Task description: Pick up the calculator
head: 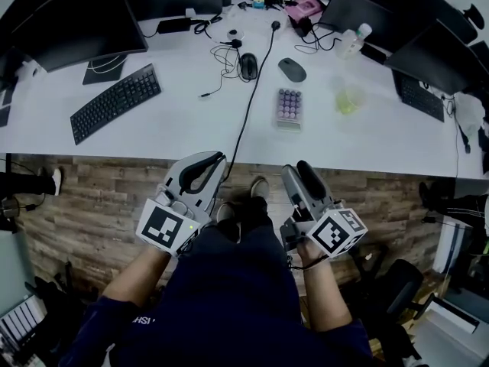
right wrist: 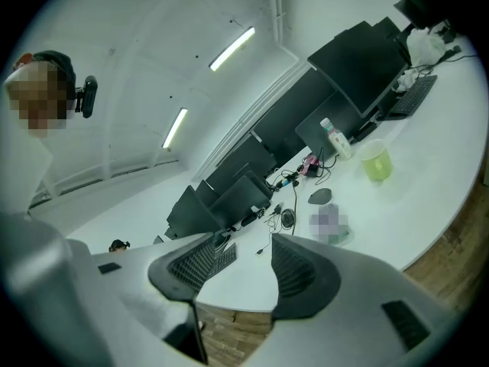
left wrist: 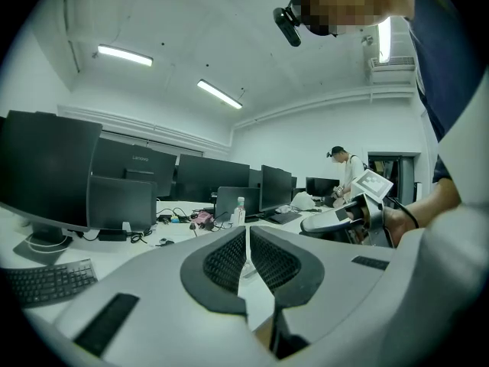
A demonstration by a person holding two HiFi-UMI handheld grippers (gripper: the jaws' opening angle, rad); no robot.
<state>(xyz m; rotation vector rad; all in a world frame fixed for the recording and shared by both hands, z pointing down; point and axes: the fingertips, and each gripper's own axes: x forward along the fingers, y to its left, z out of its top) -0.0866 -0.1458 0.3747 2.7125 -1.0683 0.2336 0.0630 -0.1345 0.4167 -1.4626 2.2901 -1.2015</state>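
Observation:
The calculator (head: 289, 107), pale with purple keys, lies flat on the white desk (head: 191, 128), right of a black cable. In the right gripper view the calculator (right wrist: 330, 224) shows as a blurred patch beyond the jaws. Both grippers are held over the person's lap, short of the desk's front edge and well apart from the calculator. The left gripper (head: 202, 170) is shut with nothing in it; its pads (left wrist: 229, 260) nearly meet along a thin slit. The right gripper (head: 307, 179) is open and empty, its jaws standing well apart (right wrist: 248, 264). The left gripper view does not show the calculator.
A black keyboard (head: 116, 102) lies at the desk's left, two mice (head: 248, 66) (head: 292, 69) behind the calculator, a yellow-green cup (head: 348, 98) and a bottle (head: 353, 40) to its right. Monitors (head: 69, 17) line the back. A cable (head: 252, 98) runs over the front edge. Another person (left wrist: 348, 176) stands far off.

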